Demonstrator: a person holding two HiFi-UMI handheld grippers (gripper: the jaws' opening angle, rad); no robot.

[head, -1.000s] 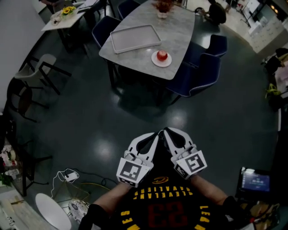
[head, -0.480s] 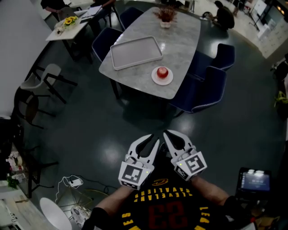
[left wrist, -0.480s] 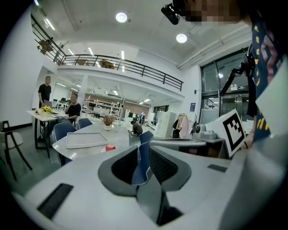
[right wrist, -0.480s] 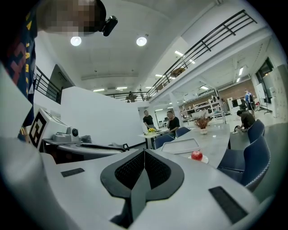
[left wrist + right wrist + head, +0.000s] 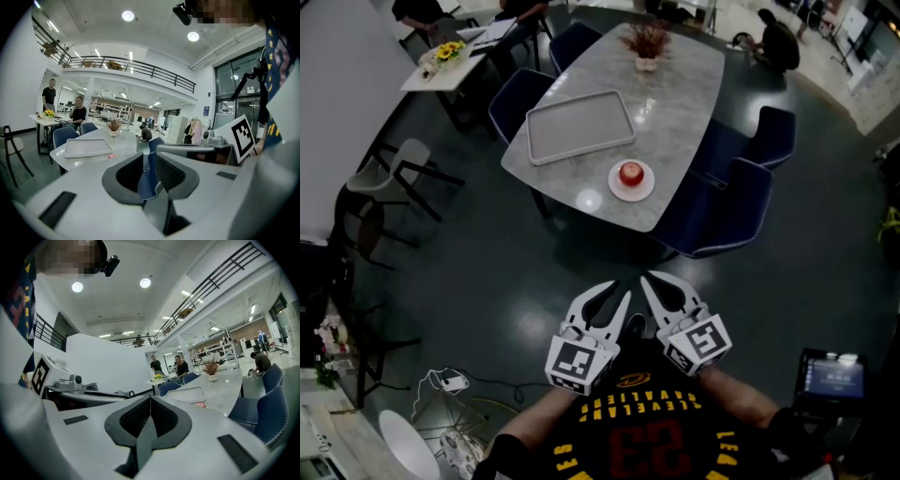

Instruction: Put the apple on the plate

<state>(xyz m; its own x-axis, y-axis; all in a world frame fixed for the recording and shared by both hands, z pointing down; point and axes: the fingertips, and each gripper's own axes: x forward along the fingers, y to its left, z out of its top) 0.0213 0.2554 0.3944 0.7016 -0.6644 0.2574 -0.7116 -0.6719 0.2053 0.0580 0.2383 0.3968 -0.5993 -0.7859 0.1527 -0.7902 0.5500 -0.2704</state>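
A red apple (image 5: 631, 172) sits on a small white plate (image 5: 631, 187) near the front edge of a marble table (image 5: 684, 94), far ahead of both grippers. In the left gripper view the apple (image 5: 111, 157) is a small red spot beside the tray. My left gripper (image 5: 617, 292) hangs over the dark floor close to my body. Its jaws (image 5: 149, 161) stand a narrow gap apart with nothing between them. Beside it my right gripper (image 5: 652, 281) is empty, and its pads meet in a line (image 5: 150, 401).
A grey tray (image 5: 581, 125) lies on the table behind the plate, with a potted plant (image 5: 648, 42) at the far end. Blue chairs (image 5: 727, 211) ring the table. Two people sit at a side table (image 5: 450, 56). Cables (image 5: 441, 382) lie on the floor at lower left.
The table with the apple has slid lower and slightly left in the head view, so it looks a little nearer. Both grippers keep the same pose by my body.
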